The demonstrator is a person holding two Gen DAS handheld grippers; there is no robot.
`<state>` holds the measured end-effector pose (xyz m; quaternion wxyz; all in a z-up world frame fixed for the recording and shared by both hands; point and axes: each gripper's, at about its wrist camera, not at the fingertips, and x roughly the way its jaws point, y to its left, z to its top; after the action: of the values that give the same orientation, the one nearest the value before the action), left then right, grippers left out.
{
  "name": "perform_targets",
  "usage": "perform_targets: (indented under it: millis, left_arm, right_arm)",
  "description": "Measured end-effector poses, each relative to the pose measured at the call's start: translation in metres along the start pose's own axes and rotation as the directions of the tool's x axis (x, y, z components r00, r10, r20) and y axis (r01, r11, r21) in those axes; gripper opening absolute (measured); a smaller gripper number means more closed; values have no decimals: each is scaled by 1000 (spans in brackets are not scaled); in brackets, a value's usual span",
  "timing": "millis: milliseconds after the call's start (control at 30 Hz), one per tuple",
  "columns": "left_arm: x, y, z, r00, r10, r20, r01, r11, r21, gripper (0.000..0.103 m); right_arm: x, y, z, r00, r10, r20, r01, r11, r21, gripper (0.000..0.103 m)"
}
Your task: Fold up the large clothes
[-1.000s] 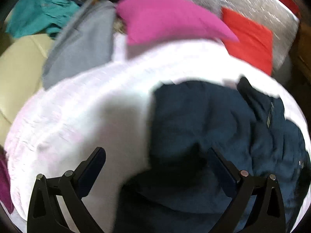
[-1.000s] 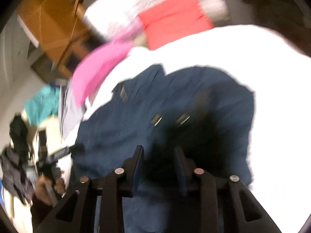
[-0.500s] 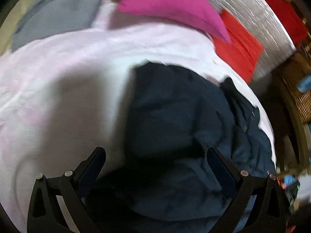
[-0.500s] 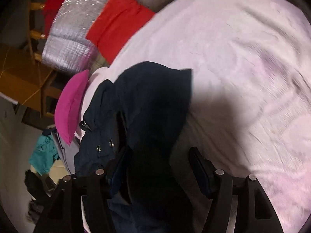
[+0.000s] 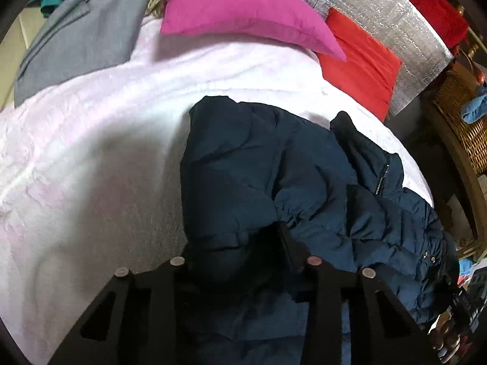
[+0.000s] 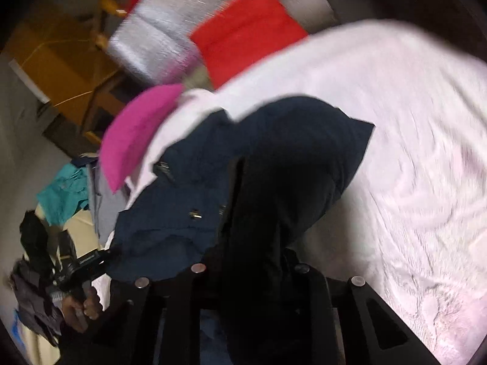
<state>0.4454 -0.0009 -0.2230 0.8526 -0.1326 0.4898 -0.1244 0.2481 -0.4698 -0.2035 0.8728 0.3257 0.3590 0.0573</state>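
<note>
The navy puffer jacket [image 5: 274, 167] lies bunched on the pale pink bedspread [image 5: 91, 152], filling the centre of the left wrist view and spilling toward four o'clock, where a zip and a few snaps show. It looks padded and soft, light for its bulk, with a smooth shell that will probably slide against itself; folds are likely to spring back unless pressed flat. A hem, cuff or seam edge seems the surest place to take hold, since thick quilted panels would squeeze out of narrow jaws.

The left gripper [image 5: 243, 243] has just been closing, and its jaws stand narrow with a gathered ridge of the jacket pinched between them near six o'clock. The right gripper [image 6: 252, 261] has likewise just been closing, and a dark fold of the jacket rises between its fingers, apparently clamped, though blur hides the pads themselves.

Farther out, a magenta pillow [image 5: 243, 9] sits at twelve o'clock, a red cushion [image 5: 362, 60] at two, with a silver quilted headboard [image 5: 380, 9] behind both. A grey garment [image 5: 85, 30] lies at ten o'clock and a wicker basket [image 5: 465, 127] at three. In the right wrist view, the person's hand [image 6: 79, 307] on the other tool shows at eight o'clock.
</note>
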Motion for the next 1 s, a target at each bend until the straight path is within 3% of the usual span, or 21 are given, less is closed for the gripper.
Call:
perform_targets:
  millis: [100, 233, 300, 367, 433, 500, 533, 567, 600, 667, 700, 833, 1000]
  left_arm:
    - [11, 5, -3, 998, 40, -39, -39, 999, 6, 39]
    - [13, 17, 1, 996, 52, -66, -56, 997, -61, 69]
    - [11, 23, 2, 998, 1, -61, -7, 995, -98, 69]
    - [7, 27, 3, 997, -58, -57, 51, 992, -113, 69]
    - [6, 28, 3, 993, -111, -50, 104, 987, -120, 69]
    - [9, 24, 4, 988, -144, -53, 137, 984, -118, 69]
    - [11, 23, 4, 988, -142, -56, 135, 985, -108, 65]
    - [12, 22, 2, 991, -119, -57, 114, 989, -94, 52]
    - [13, 21, 1, 994, -92, -57, 87, 993, -85, 47]
    - [12, 24, 1, 996, -83, -44, 79, 993, -88, 36]
    - [10, 24, 1, 996, -78, -35, 74, 993, -89, 32]
    - [-6, 21, -4, 998, -56, 1, 56, 997, -62, 19]
    - [-28, 18, -2, 997, -67, 45, 69, 996, -47, 14]
  right_arm:
    - [17, -20, -2, 995, -85, -55, 88, 995, 51, 24]
    - [16, -32, 1, 996, -34, -87, 46, 989, 138, 27]
    - [10, -30, 2, 997, -5, -78, 17, 989, 146, 29]
    - [9, -32, 2, 995, 6, -100, 10, 988, 157, 43]
    - [10, -38, 0, 993, 2, -115, 19, 983, 181, 64]
    - [14, -48, -2, 989, 21, -146, 12, 975, 222, 67]
    - [15, -54, -3, 988, 44, -147, -6, 969, 248, 68]
    - [16, -57, -4, 988, 62, -143, -23, 965, 260, 68]
    - [16, -58, -5, 988, 73, -138, -35, 965, 259, 68]
    - [15, -54, -7, 987, 91, -134, -58, 971, 232, 62]
    - [17, -48, -8, 985, 96, -145, -65, 976, 206, 50]
    - [15, -25, -10, 991, 10, -134, 0, 998, 70, 32]
    - [2, 0, -5, 996, -82, -42, 80, 995, -51, 23]
